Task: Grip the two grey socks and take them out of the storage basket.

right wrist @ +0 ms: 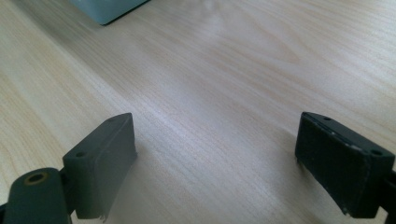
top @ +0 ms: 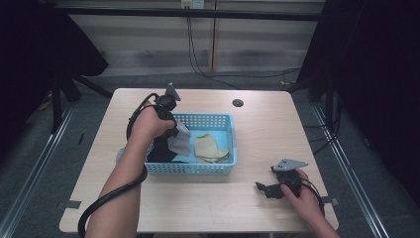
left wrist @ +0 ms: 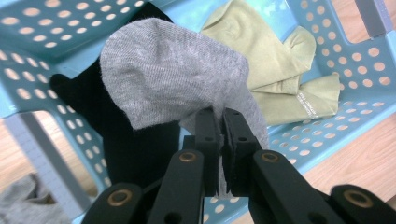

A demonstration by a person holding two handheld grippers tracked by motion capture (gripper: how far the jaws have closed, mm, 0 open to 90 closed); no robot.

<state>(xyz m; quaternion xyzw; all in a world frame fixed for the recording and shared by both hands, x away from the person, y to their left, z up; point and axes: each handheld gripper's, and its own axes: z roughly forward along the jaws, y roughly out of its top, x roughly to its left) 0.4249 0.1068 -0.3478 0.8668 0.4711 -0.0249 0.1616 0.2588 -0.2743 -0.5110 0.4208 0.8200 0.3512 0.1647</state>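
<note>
Inside basket [left wrist: 327, 140], one grey sock [left wrist: 173, 74], one black [left wrist: 130, 149]

Lab — framed rig [top: 188, 12]; cables [top: 198, 59]

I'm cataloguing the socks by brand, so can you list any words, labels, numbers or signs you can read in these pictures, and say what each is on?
Nothing here can be read.
Yellow-green sock in the blue basket: a short line of pale print near its edge, too small and blurred to read.
Grey sock clamped in the left gripper, and the black sock: no print visible.
</note>
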